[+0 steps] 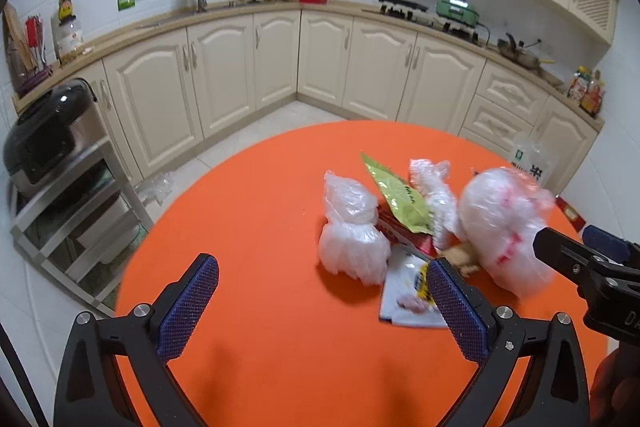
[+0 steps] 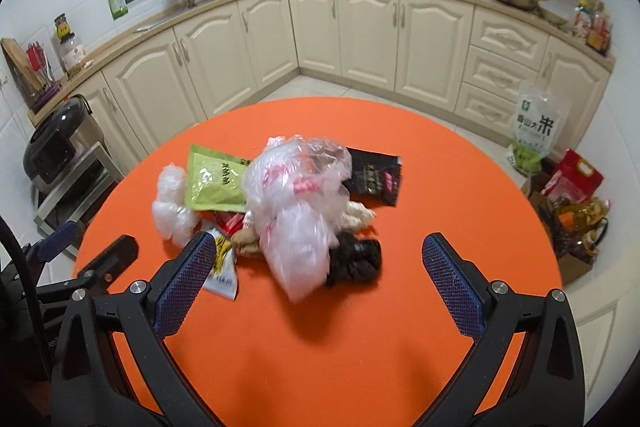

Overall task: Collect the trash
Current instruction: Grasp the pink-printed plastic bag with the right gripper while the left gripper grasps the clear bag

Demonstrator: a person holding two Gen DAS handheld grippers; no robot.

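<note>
bench (image 2: pixel 440 187): round, orange top; carries all the trash in one loose heap near its middle.
large clear bag (image 2: pixel 296 203): biggest item, thin film with pink print, blurred in both views, so whether it rests on the heap or hangs over it cannot be told. Judged very light, limp and slippery; best taken at a bunched fold, not a flat face.
white crumpled bag (image 1: pixel 352 231): at the heap's left edge, on the bench, touching the green pouch. Soft, near weightless, will compress; pinch a ridge of the wad.
green pouch (image 2: pixel 214 179): flat foil-like pack, part under the large clear bag. Stiff-ish, slick; take by a free edge.
black packet (image 2: pixel 374 177): flat, far side of the heap, corner clear. Same handling as the green pouch.
dark clump (image 2: pixel 354 259): beside the large clear bag's lower end; material unclear.
white wrapper (image 1: pixel 408 291): flat on the bench, nearest the left gripper; hard to lift flat, an edge is needed.
left gripper (image 1: pixel 322 303): jaws spread wide, holding nothing, just short of the heap.
right gripper (image 2: pixel 316 285): jaws spread wide, holding nothing, the large clear bag's lower end showing between them.
</note>
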